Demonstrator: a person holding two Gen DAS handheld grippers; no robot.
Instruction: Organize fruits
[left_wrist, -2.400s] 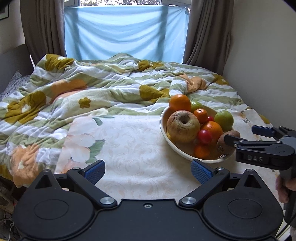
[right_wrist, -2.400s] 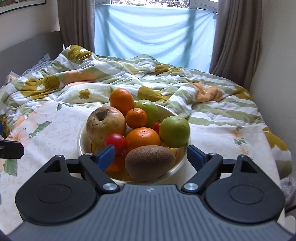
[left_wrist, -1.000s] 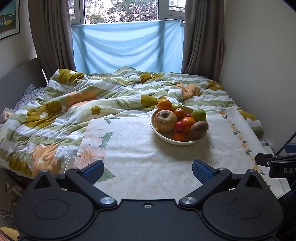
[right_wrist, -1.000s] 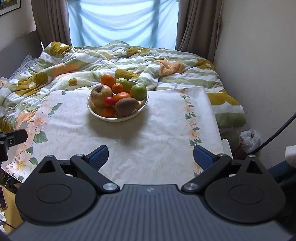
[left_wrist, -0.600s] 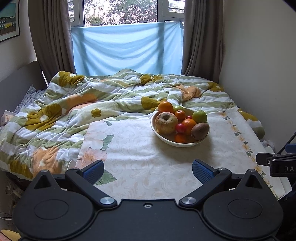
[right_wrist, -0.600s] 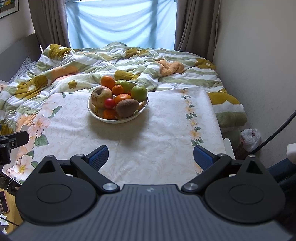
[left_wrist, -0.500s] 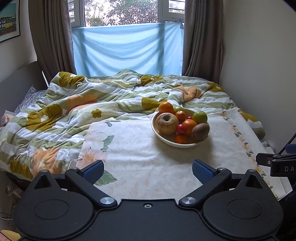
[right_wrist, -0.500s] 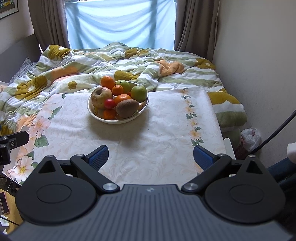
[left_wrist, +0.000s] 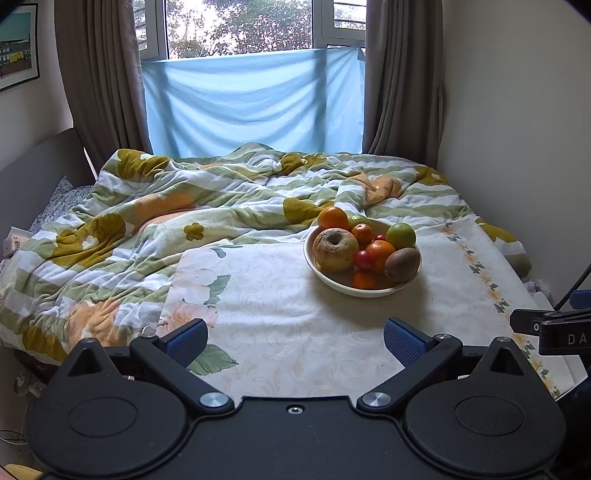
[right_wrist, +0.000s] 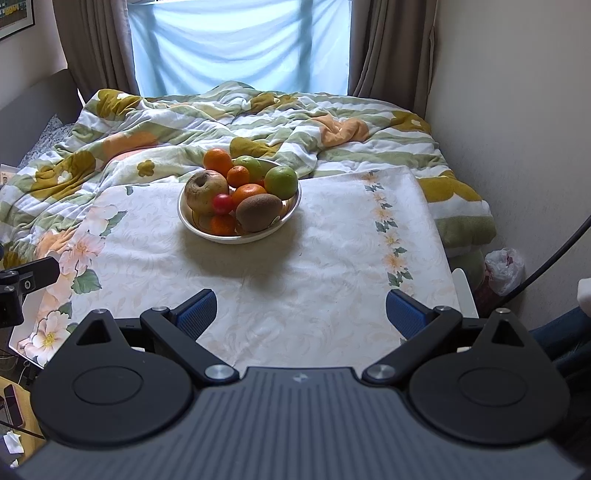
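Judging from the heaped bowl (right_wrist: 240, 236) mid-tabletop (right_wrist: 332, 258), well apart from both grippers, the sorting looks finished, left gripper (left_wrist: 295, 339) and right gripper (right_wrist: 301, 314) hanging spread and empty, so nothing further seems needed.

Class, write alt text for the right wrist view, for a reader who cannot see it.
A white bowl piled with oranges, green fruit, a brown kiwi and a small red fruit sits on a pale floral tablecloth. The open right gripper fills the foreground, empty. Behind lies a rumpled green-striped quilt.
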